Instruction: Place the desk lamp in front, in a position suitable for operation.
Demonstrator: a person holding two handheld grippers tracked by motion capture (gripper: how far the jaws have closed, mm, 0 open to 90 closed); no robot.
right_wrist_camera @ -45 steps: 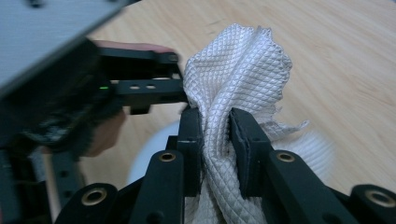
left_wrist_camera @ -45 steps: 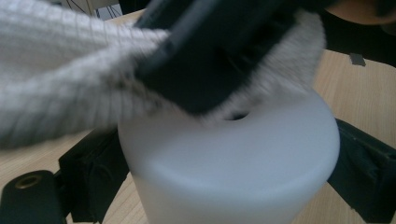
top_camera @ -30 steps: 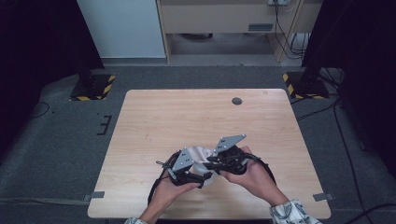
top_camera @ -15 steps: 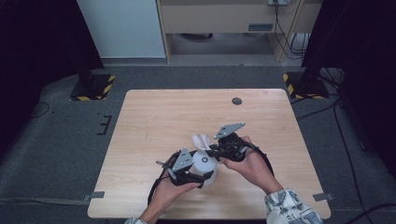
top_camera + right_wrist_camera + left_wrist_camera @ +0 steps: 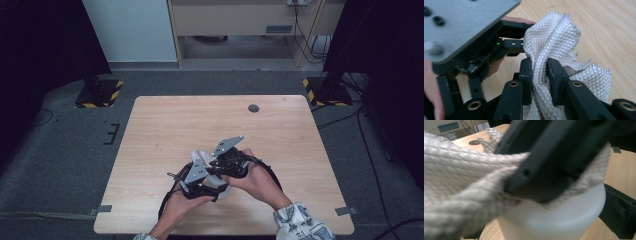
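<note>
Gripping a bunched pale quilted cloth point(image 5: 554, 47), the right gripper point(image 5: 539, 75) had its two black pads clamped on the fabric, which filled the narrow gap between them; the cloth's long axis ran up and away from the jaws in the right gripper view, its free end fanning out above and to the right over the wooden table point(image 5: 604, 30). In the high view both grippers sat close together near the front middle of the table point(image 5: 165, 125), the right gripper point(image 5: 231, 162) just right of the left gripper point(image 5: 200, 180), the cloth point(image 5: 200, 154) showing pale between and behind them. A white round container point(image 5: 564, 220) stood upright under the cloth in the left gripper view, its rim partly draped by the fabric point(image 5: 456, 182); the right gripper's dark jaw tips point(image 5: 544, 170) pressed the cloth down at the container's mouth. The left gripper's body and grey plate point(image 5: 461, 22) lay just beside the cloth in the right gripper view. Whether the left gripper's own jaws were clenched on the container could not be told: dark parts flanked the container at the right edge, but the contact was hidden and blurred. A small dark round disc point(image 5: 254, 108) lay well apart, near the table's far edge.
</note>
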